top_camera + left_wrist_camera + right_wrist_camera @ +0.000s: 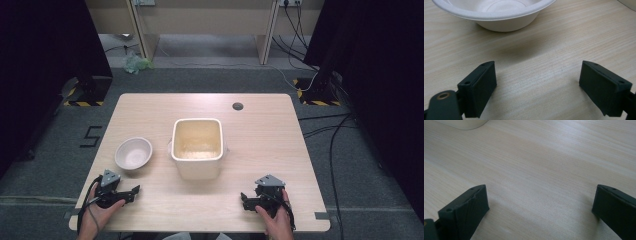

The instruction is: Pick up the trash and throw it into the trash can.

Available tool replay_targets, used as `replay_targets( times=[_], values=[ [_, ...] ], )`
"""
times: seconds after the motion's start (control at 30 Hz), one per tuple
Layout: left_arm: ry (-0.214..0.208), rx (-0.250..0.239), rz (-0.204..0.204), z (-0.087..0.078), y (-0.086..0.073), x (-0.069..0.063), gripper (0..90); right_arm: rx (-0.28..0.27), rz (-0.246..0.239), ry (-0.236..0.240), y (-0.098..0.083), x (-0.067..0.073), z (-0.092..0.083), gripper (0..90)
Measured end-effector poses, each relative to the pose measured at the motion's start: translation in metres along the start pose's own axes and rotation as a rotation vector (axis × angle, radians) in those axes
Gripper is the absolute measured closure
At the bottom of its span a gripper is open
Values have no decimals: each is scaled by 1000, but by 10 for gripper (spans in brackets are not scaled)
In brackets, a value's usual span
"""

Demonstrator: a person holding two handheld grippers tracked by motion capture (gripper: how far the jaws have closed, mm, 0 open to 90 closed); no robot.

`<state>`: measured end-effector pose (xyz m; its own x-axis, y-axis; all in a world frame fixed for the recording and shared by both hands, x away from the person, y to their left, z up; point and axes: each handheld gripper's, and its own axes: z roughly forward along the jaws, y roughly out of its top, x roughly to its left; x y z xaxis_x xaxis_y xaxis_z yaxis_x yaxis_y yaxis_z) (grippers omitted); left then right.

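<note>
A white bowl (133, 153) sits left of centre on the wooden table (260, 130), and a cream square tub (197, 147) stands in the middle with pale contents at its bottom. My left gripper (129, 193) rests near the front left edge, just in front of the bowl. In the left gripper view this gripper (537, 75) is open over bare wood, with the bowl (494, 12) close ahead. My right gripper (247, 200) lies at the front right, held in a hand. In the right gripper view it (540, 197) is open and holds nothing, and the tub's base (464, 123) shows at the top left.
A small round cable hole (238, 106) is in the table's far side. Around the table are grey floor, black stands with hazard tape (317, 97) and trailing cables. Bare wood lies between the two grippers.
</note>
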<state>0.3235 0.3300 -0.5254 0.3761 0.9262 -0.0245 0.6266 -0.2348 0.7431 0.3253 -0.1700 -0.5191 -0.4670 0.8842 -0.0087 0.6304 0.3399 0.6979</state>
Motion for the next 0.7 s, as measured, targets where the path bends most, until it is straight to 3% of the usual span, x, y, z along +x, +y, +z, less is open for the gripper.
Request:
replay_targets(
  times=[0.37,0.57,0.67,0.7],
  values=[
    [-5,2,-4,-1,0,1,136,-1,0,0,0,0,0,5],
    [-26,-16,-34,-2,0,6,152,0,-1,3,0,0,0,5],
    [9,-17,-18,-3,0,6,158,1,-1,3,0,0,0,5],
    [5,-26,-29,-5,2,8,158,1,-1,3,0,0,0,5]
  ],
)
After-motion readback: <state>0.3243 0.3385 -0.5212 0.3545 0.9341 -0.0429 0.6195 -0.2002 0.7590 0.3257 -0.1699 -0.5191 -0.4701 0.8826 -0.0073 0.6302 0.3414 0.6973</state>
